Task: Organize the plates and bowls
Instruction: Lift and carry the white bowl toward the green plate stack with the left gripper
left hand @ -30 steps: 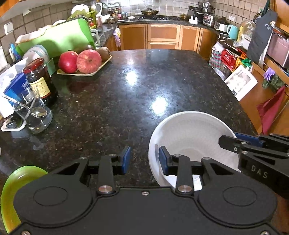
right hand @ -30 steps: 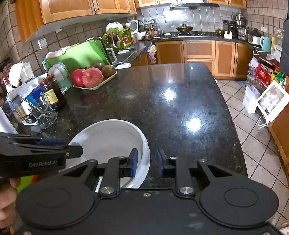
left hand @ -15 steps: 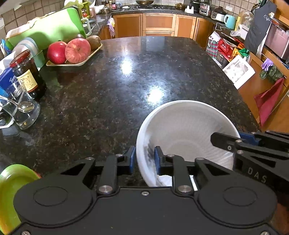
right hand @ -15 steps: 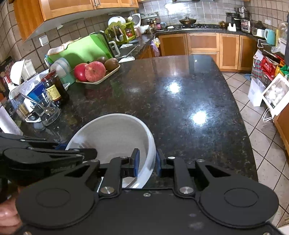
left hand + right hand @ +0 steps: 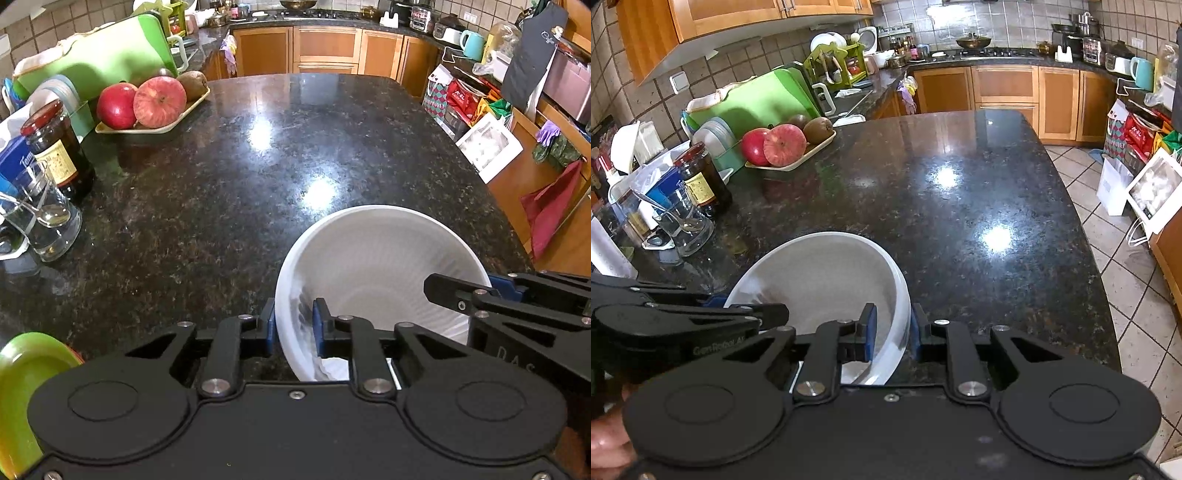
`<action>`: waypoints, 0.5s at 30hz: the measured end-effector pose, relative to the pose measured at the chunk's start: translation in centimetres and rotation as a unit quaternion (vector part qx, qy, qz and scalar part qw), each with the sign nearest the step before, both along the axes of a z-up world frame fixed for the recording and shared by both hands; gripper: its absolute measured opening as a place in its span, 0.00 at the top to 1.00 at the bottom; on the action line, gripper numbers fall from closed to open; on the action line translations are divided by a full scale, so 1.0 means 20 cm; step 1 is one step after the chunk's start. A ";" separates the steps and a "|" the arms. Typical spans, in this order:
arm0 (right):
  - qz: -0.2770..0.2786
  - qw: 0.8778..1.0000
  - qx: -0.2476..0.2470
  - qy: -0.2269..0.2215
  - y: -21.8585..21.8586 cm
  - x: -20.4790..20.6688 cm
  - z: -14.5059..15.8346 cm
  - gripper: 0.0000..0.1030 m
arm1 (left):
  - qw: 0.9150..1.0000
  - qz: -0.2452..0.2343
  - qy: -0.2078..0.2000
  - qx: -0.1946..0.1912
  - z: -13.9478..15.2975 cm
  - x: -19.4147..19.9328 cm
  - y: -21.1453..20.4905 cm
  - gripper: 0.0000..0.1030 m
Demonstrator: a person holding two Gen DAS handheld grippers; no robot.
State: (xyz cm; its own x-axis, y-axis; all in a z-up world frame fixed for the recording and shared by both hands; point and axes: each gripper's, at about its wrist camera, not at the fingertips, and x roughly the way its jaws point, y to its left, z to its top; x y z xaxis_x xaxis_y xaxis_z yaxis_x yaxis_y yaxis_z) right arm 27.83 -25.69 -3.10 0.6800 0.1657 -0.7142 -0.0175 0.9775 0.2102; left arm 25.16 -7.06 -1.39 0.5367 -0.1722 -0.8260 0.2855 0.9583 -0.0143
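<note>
— Which step are you on?

— I'm lifting the white bowl (image 5: 376,266) with both tools at once. My left gripper (image 5: 293,321) pinches the bowl's rim at about 8 o'clock, one blue pad outside the wall and one inside. My right gripper (image 5: 892,325) pinches the opposite rim, at roughly 4 o'clock of the bowl as the right wrist camera sees it.

— Where is the bowl now?

— At the near edge of the black granite countertop (image 5: 258,155), just ahead of both wrists. It looks tilted, and I judge it is off the stone, though I cannot see its base.

— And next?

— Likely carrying it to join the other dishes. A green plate (image 5: 22,373) shows at 8 o'clock in the left view. The move calls for both hands travelling together, so neither pinch twists the rim loose.

— Anything in the way?

— The glass (image 5: 44,225) with a spoon and the dark jar (image 5: 57,147) stand at 10 o'clock, well apart.
</note>
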 end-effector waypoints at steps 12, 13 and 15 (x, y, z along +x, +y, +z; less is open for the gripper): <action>0.009 1.000 0.006 -0.019 -0.01 -0.07 0.04 0.80 | 1.000 0.009 -0.012 0.000 0.06 -0.07 0.01 0.76; 0.011 1.000 0.007 -0.020 -0.01 -0.08 0.05 0.80 | 1.000 0.011 -0.013 0.000 0.06 -0.08 0.01 0.76; 0.013 1.000 0.009 -0.022 -0.01 -0.09 0.05 0.80 | 1.000 0.014 -0.016 0.003 0.07 -0.10 0.01 0.76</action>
